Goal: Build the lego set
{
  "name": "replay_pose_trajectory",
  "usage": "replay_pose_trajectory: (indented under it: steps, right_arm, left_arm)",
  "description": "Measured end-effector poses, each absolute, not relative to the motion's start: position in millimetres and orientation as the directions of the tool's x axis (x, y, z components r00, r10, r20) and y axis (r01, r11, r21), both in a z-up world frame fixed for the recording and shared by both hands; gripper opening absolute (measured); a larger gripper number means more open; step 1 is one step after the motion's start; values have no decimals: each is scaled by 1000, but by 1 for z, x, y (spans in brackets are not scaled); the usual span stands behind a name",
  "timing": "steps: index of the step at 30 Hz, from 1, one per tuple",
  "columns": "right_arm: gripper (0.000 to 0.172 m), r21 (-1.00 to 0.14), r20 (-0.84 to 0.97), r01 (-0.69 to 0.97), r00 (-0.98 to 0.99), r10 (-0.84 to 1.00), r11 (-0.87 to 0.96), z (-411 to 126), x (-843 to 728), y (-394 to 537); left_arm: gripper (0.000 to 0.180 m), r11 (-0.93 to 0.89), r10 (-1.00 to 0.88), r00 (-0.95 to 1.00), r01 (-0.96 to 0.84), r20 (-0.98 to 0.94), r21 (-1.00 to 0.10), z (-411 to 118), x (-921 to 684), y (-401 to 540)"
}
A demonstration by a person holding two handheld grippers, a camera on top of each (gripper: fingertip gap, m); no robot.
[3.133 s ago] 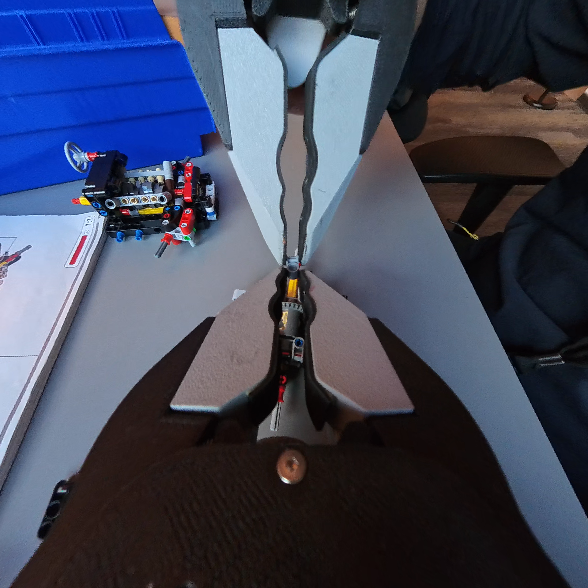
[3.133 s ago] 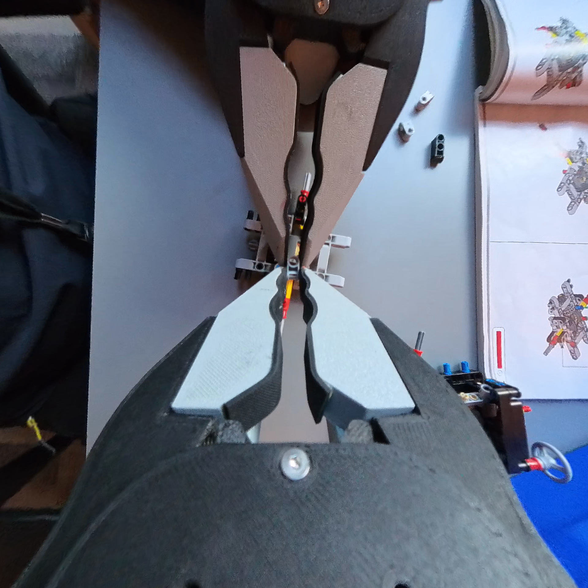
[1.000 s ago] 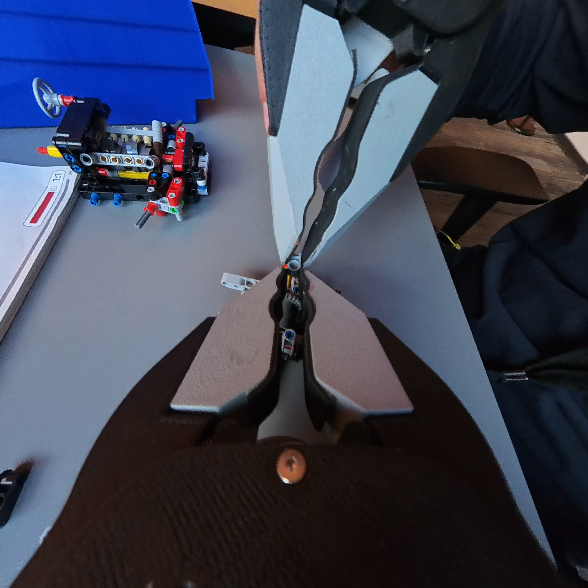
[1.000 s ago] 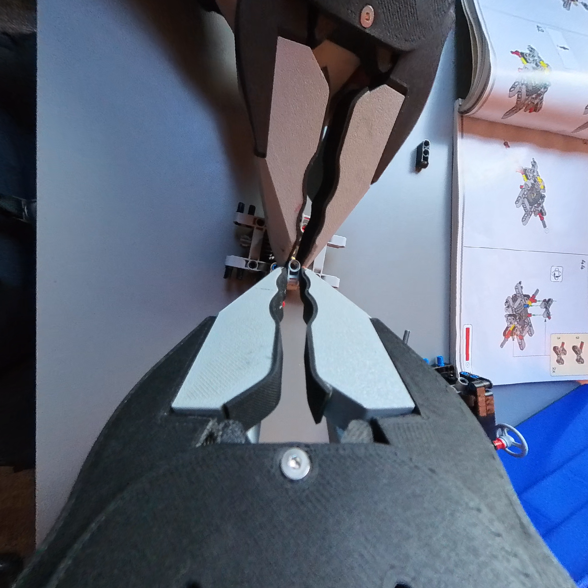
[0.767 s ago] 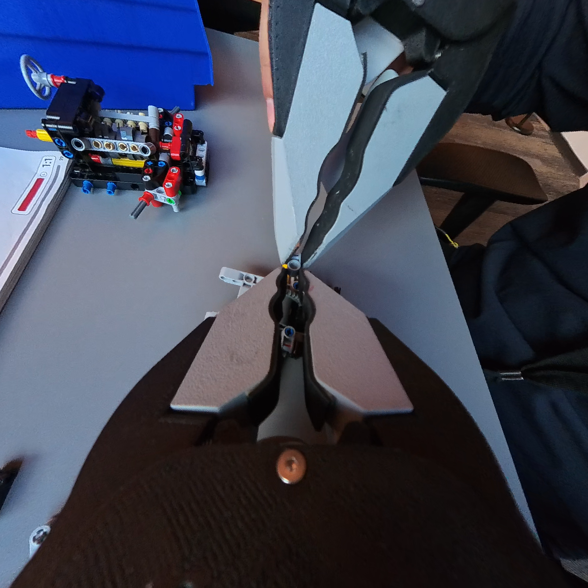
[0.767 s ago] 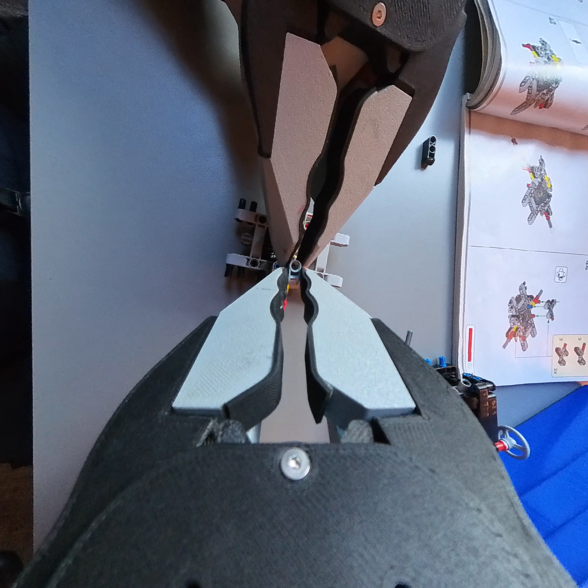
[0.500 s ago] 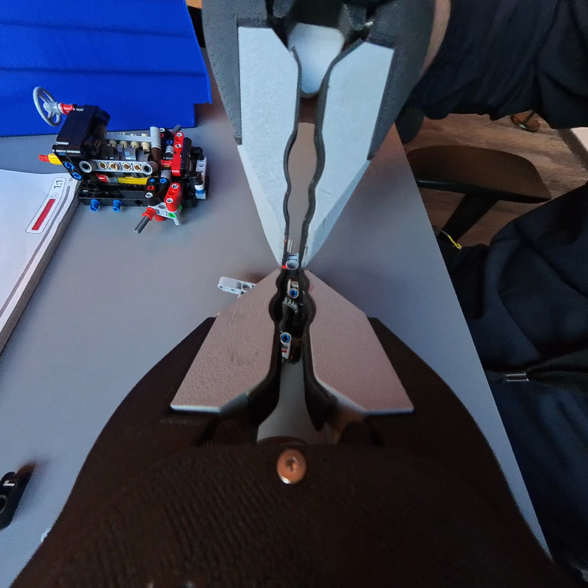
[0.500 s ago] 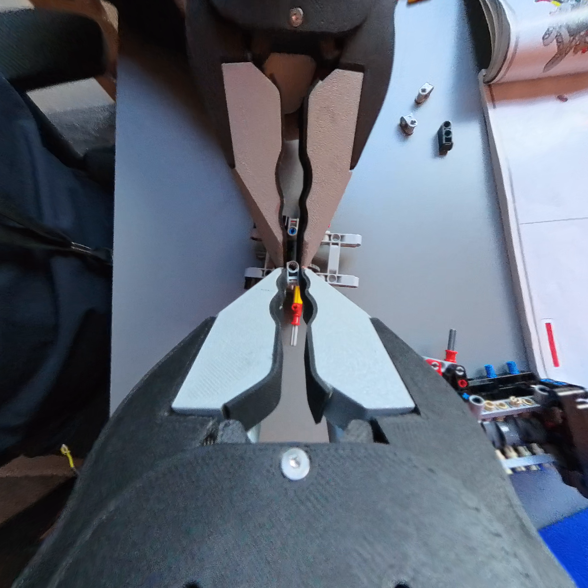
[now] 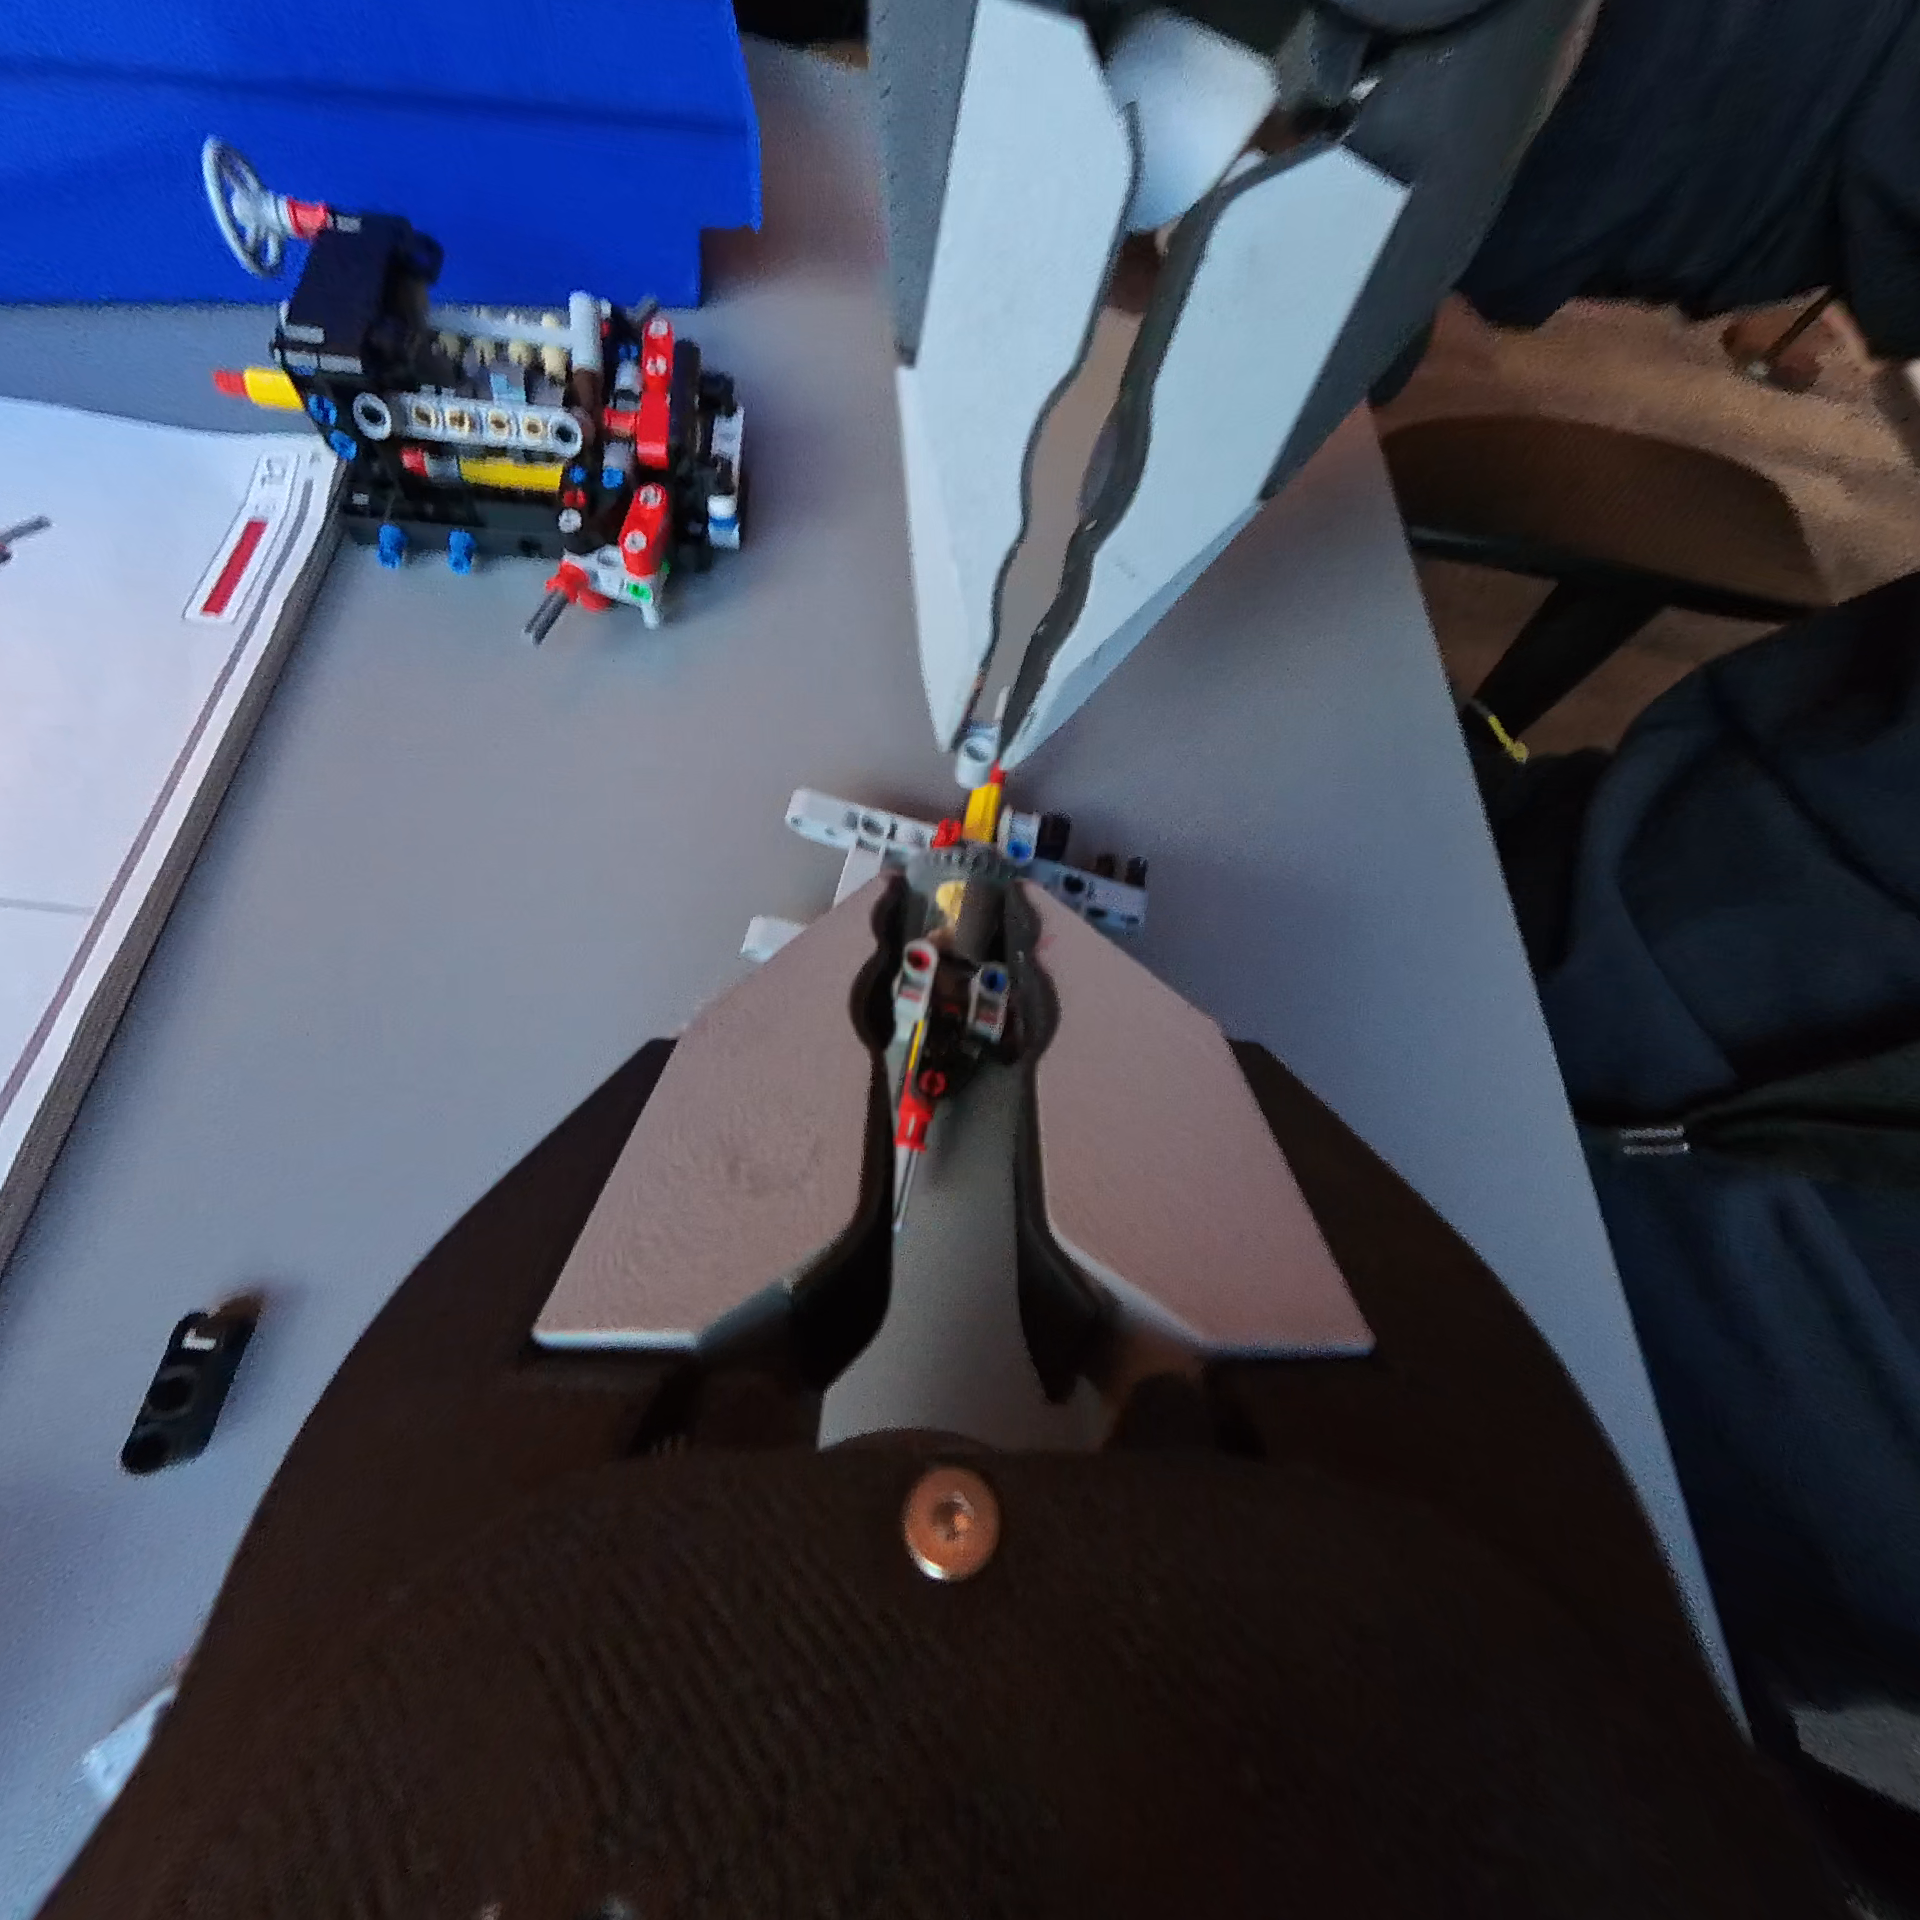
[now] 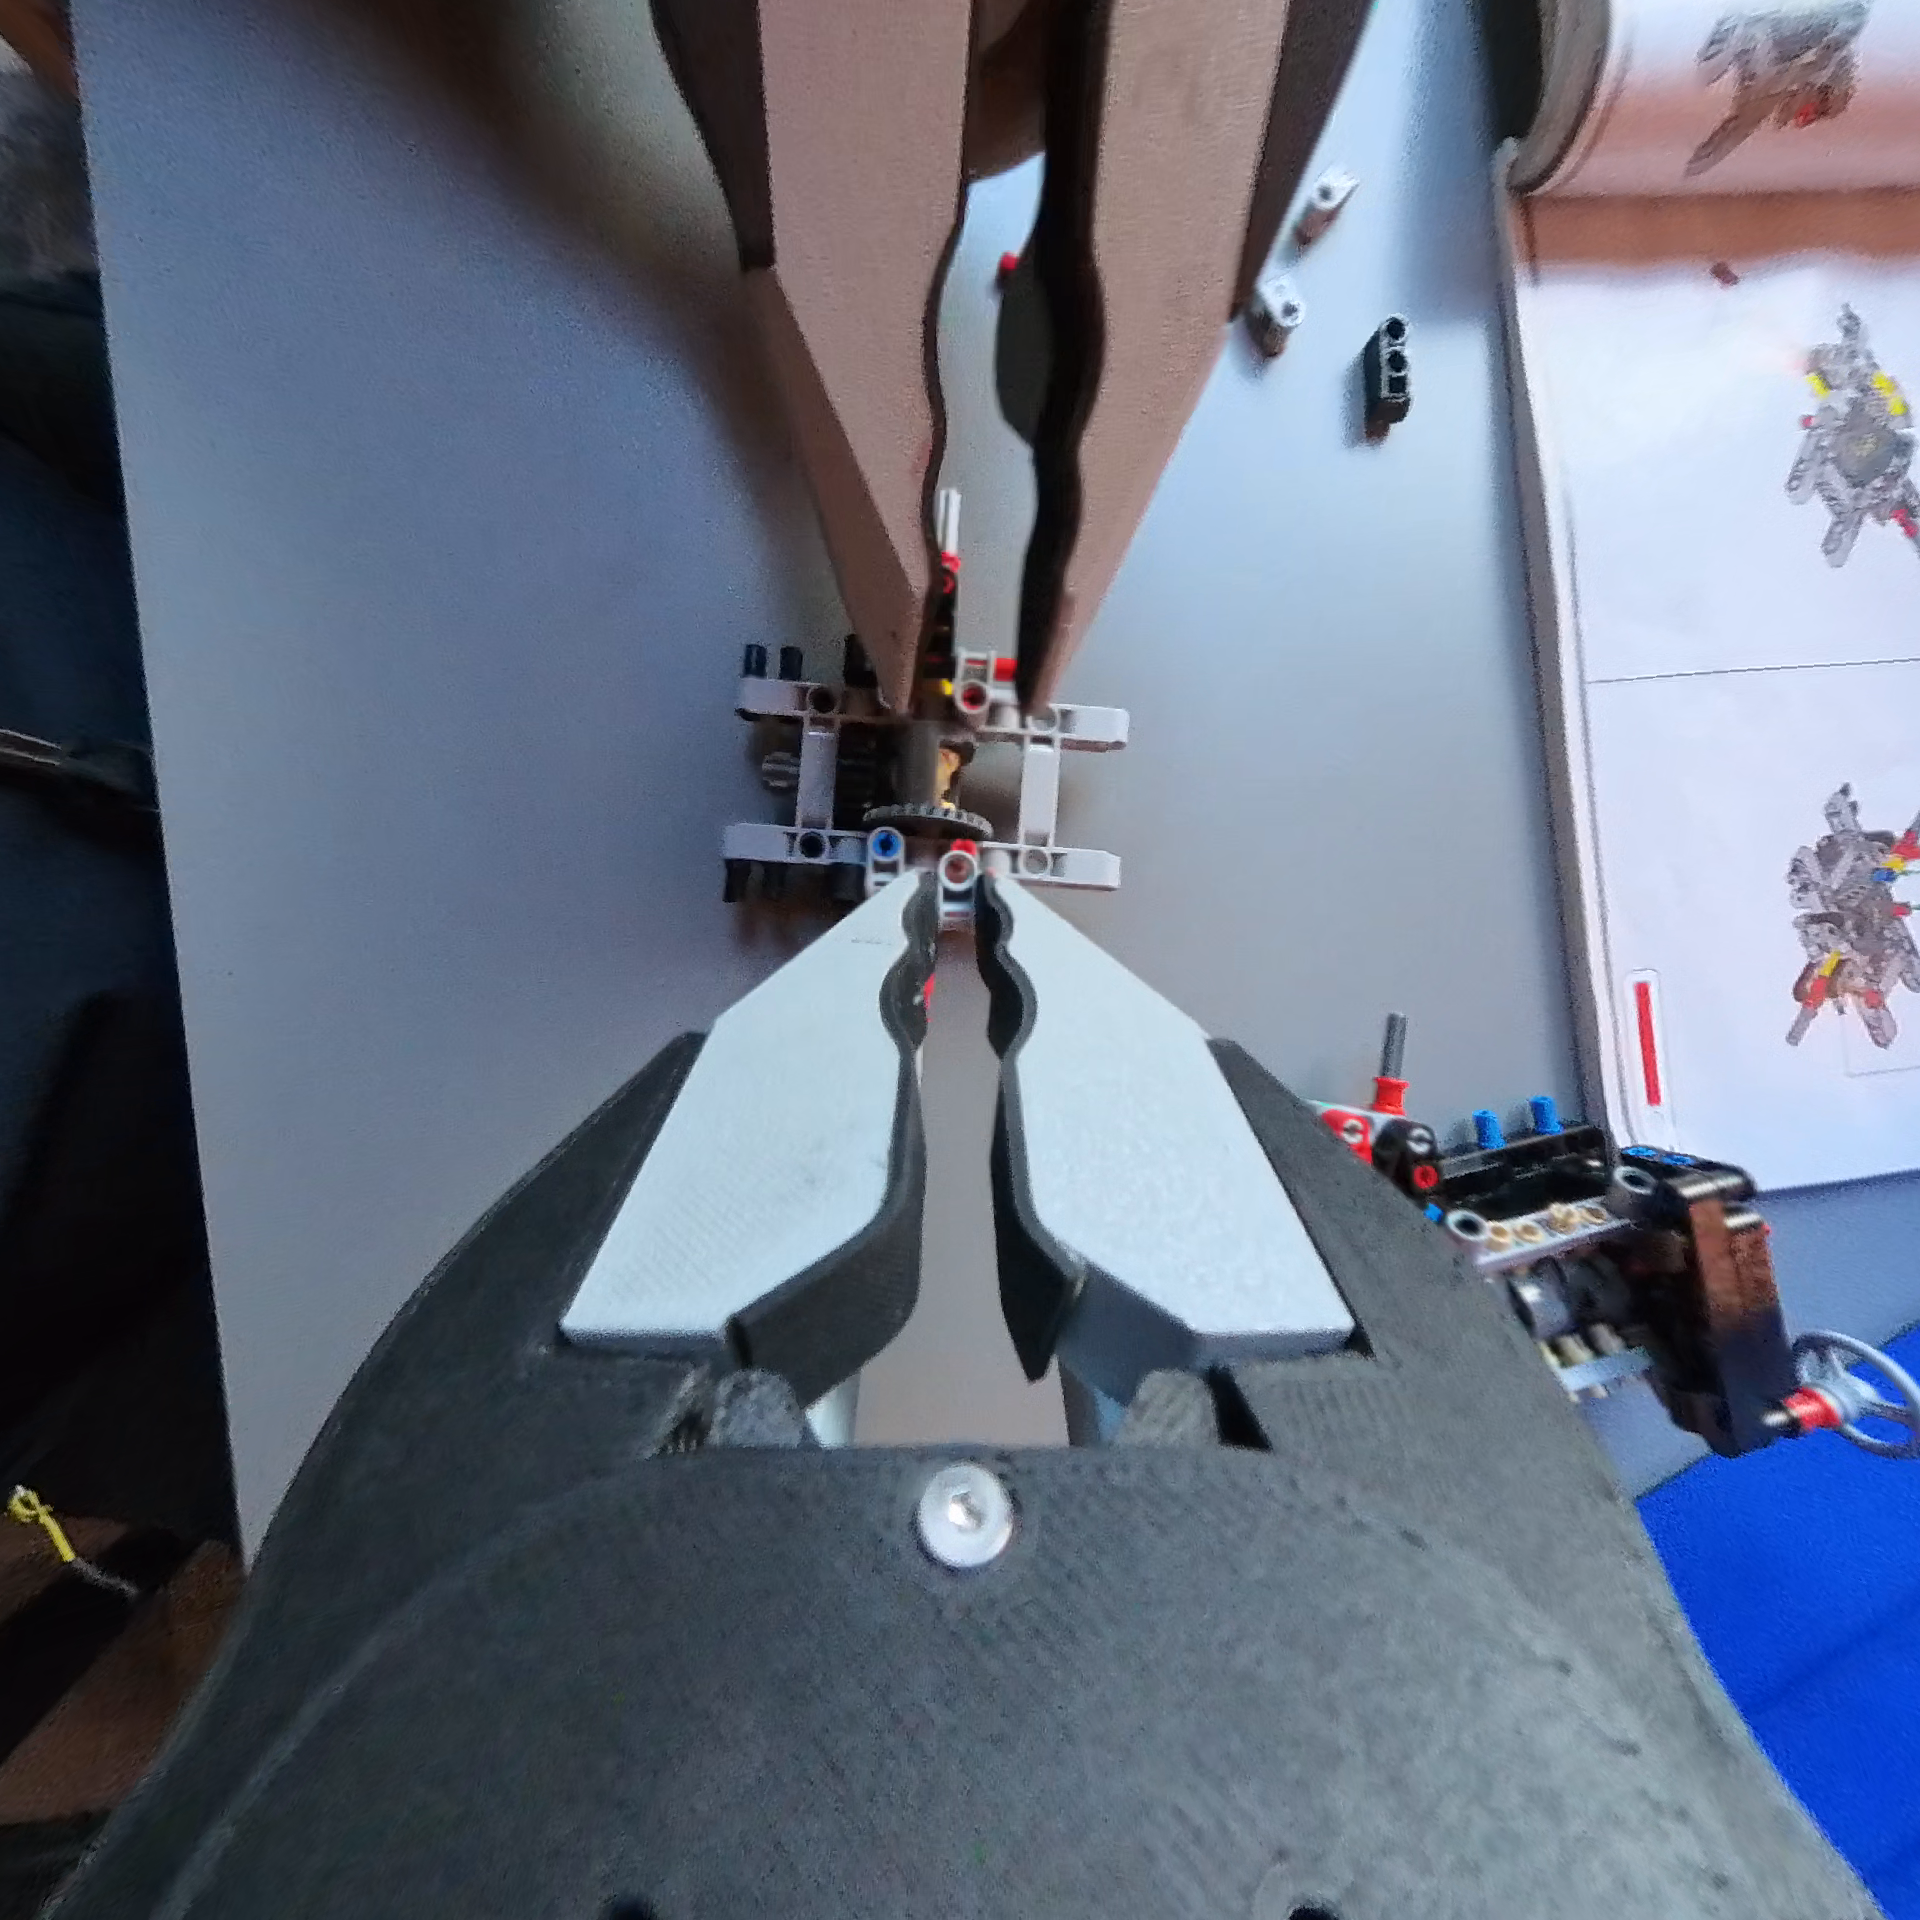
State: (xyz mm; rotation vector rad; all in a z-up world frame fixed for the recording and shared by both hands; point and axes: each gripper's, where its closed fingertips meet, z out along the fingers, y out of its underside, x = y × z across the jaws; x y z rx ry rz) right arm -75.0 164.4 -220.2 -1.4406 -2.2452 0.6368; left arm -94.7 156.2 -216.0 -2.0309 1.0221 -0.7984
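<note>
My left gripper point(image 9: 956, 888) has brown fingers, and its jaws stand apart around a small axle assembly point(image 9: 951, 997). The assembly has a dark gear point(image 9: 961, 868), grey connectors and red and yellow bits. In the right wrist view a gap shows beside the assembly between the left gripper's point(image 10: 966, 696) fingers. My right gripper point(image 10: 954, 899) has pale grey fingers and is shut on the light grey connector point(image 10: 956, 883) at the assembly's end. It also shows in the left wrist view point(image 9: 982, 743). A light grey beam frame point(image 10: 1029, 790) with black pins lies on the grey table point(image 9: 520, 831) just under both tips.
A larger black model point(image 9: 520, 436) with a grey wheel stands at the back left, by a blue bin point(image 9: 364, 125). An open instruction booklet point(image 9: 104, 675) lies to the left. A black connector point(image 9: 187, 1382) lies loose. The table edge, a dark bag point(image 9: 1714, 935) and a chair point(image 9: 1610, 520) are on the right. Less than 4 cm separates the two grippers' tips.
My left jaws have widened from shut. The assembly has turned and slid forward, so its gear now sits at my left tips. The right gripper still grips the end connector.
</note>
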Motion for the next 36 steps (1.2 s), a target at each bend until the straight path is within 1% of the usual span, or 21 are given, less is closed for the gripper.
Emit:
replay_pose_trajectory:
  steps: [2, 4, 6, 8, 10, 18, 21, 24, 28, 31, 36]
  right_arm:
    - [4, -549, 94, 748, -389, 916, 374, -223, -75, 162]
    - [4, -536, 123, 754, -375, 919, 380, -223, -78, 166]
    - [4, -526, 102, 759, -393, 914, 385, -224, -79, 164]
    - [4, -506, 107, 765, -404, 908, 400, -228, -80, 164]
    - [4, -486, 131, 765, -415, 900, 424, -232, -81, 166]
    - [4, -401, 106, 780, -481, 870, 480, -233, -77, 164]
    - [4, -397, 72, 779, -501, 862, 486, -232, -76, 157]
    - [4, -395, 47, 801, -472, 880, 450, -233, -78, 161]
    - [4, -372, 105, 792, -482, 870, 484, -232, -77, 165]
    - [4, -393, 75, 791, -482, 873, 470, -232, -75, 162]
    - [4, -387, 105, 784, -486, 868, 486, -233, -77, 165]
  left_arm:
    - [21, -436, -846, 496, -426, 198, -793, -222, -95, 155]
    - [22, -436, -852, 485, -446, 198, -782, -229, -89, 153]
    - [23, -432, -856, 485, -479, 180, -764, -236, -86, 153]
    - [21, -426, -859, 480, -483, 175, -765, -236, -84, 152]
    - [8, -417, -863, 477, -490, 165, -766, -237, -83, 152]
    - [7, -428, -866, 455, -456, 209, -780, -239, -77, 149]
    - [7, -409, -868, 464, -467, 177, -784, -239, -77, 150]
    - [8, -412, -864, 470, -456, 179, -789, -239, -78, 151]
    - [7, -405, -871, 459, -463, 178, -788, -239, -78, 150]
    - [7, -394, -873, 460, -469, 162, -791, -239, -77, 150]
    - [7, -394, -873, 461, -469, 161, -791, -239, -77, 150]
